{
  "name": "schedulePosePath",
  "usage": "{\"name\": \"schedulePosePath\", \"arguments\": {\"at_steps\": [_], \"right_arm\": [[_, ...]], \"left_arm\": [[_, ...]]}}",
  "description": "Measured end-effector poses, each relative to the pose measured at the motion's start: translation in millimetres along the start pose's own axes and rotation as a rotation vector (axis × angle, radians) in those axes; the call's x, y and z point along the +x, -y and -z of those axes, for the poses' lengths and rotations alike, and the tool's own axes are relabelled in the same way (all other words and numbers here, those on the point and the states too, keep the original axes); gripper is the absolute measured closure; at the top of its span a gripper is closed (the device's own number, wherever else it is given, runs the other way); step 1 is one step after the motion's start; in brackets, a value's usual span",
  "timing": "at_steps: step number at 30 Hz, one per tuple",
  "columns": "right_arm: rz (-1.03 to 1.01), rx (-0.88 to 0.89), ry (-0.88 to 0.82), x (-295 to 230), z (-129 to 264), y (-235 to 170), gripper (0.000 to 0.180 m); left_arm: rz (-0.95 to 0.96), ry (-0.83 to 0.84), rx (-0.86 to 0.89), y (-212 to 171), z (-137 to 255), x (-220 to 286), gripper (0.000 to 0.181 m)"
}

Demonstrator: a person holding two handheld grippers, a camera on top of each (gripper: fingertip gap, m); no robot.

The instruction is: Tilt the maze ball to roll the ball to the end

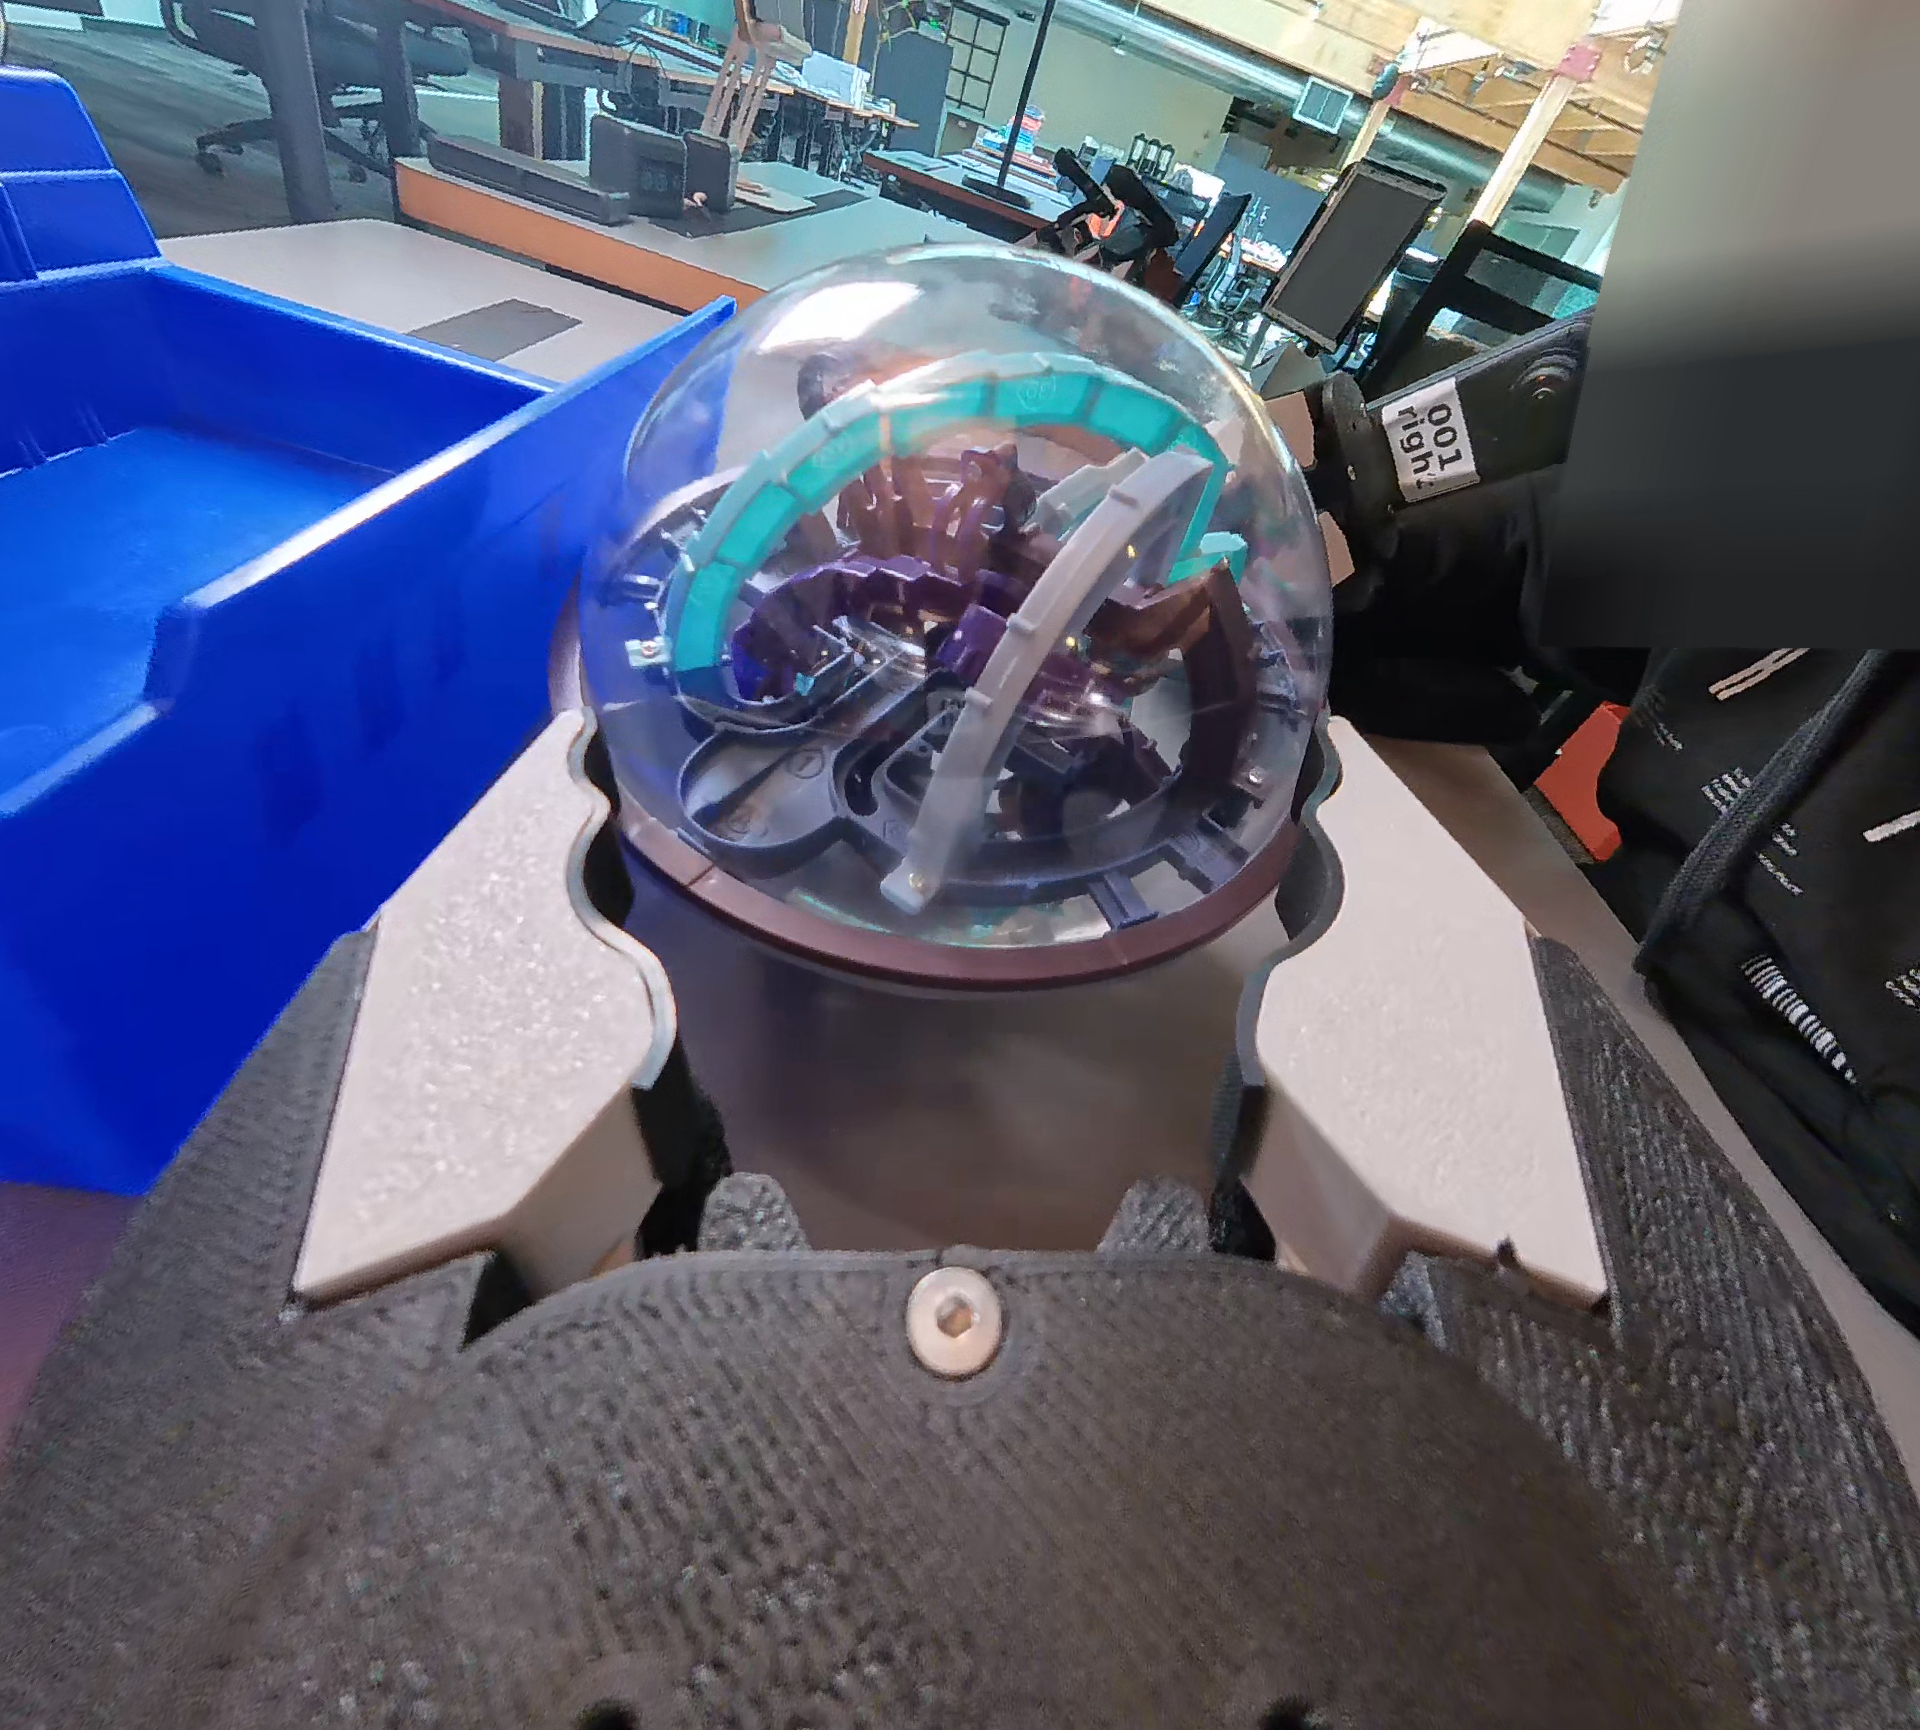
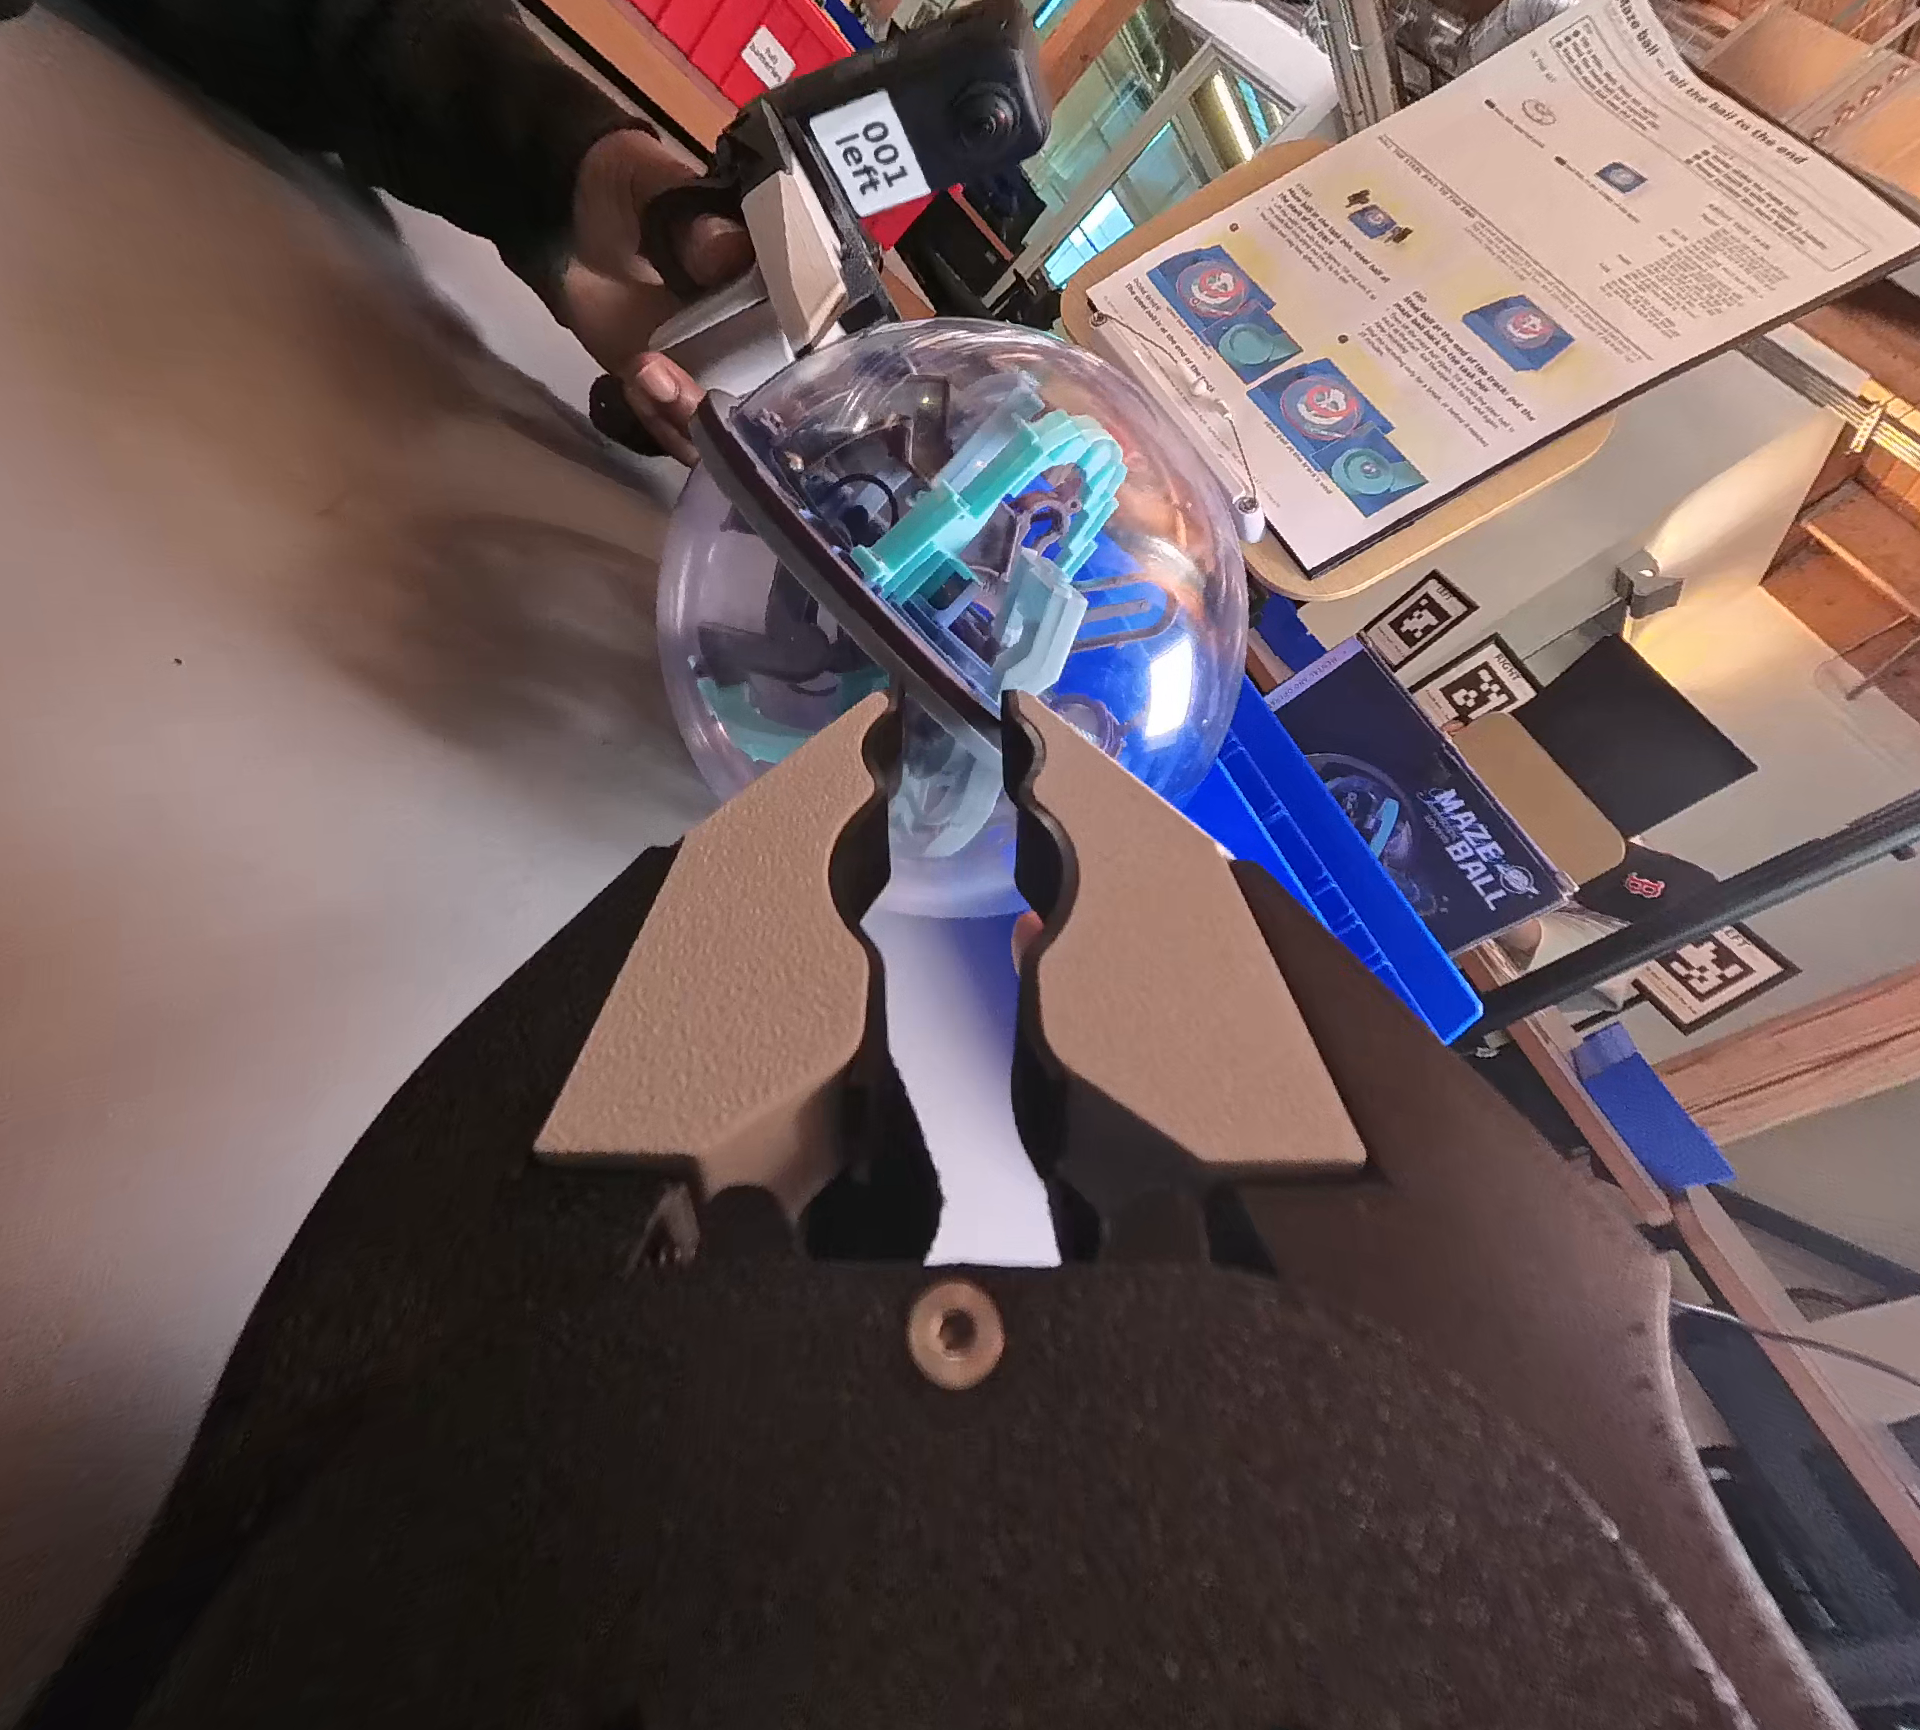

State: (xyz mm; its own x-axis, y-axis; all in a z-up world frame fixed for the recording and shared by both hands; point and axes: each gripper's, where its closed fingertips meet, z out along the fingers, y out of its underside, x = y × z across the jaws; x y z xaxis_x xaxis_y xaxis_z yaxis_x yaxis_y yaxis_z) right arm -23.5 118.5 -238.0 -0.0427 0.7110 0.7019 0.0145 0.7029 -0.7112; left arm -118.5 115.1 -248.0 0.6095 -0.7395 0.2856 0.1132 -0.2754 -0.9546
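One maze ball (image 1: 951, 610) is held clear of the tabletop (image 2: 208, 745) between two claws, beside one blue bin (image 1: 260, 589). The left claw (image 1: 951, 807) is spread wide around the sphere, its fingers against the dark equator rim. The right claw (image 2: 951, 724) is nearly pressed together, pinching that rim's edge. The small ball inside cannot be made out. In my judgement, tilting should be slow and in small angles — both claws turning together, grip constant — so the ball stays on its track.
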Motion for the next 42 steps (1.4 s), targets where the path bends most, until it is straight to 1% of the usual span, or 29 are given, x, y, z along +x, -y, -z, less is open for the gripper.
{"name": "schedulePosePath", "arguments": {"at_steps": [4,11,15,20,25,32,36,42], "right_arm": [[0.012,-0.026,0.001,1,3,-9,0.165],[0.012,-0.085,0.017,-2,3,-26,0.166],[0.017,-0.145,0.035,-5,2,-41,0.168],[0.046,-0.193,0.054,-11,0,-50,0.169],[0.073,-0.210,0.055,-13,0,-52,0.169],[0.007,-0.203,0.079,-15,2,-53,0.170],[0.041,-0.188,0.046,-10,3,-46,0.170],[0.073,-0.163,0.013,-5,7,-37,0.170]], "left_arm": [[-0.006,0.040,0.000,5,-4,0,0.053],[-0.082,0.129,-0.034,9,-5,2,0.055],[-0.131,0.170,-0.020,17,-1,6,0.062],[-0.199,0.194,-0.010,21,1,13,0.066],[-0.222,0.202,-0.004,22,2,15,0.070],[-0.234,0.205,-0.002,23,0,17,0.071],[-0.189,0.184,0.001,20,3,13,0.070],[-0.202,0.144,-0.002,10,5,11,0.068]]}}
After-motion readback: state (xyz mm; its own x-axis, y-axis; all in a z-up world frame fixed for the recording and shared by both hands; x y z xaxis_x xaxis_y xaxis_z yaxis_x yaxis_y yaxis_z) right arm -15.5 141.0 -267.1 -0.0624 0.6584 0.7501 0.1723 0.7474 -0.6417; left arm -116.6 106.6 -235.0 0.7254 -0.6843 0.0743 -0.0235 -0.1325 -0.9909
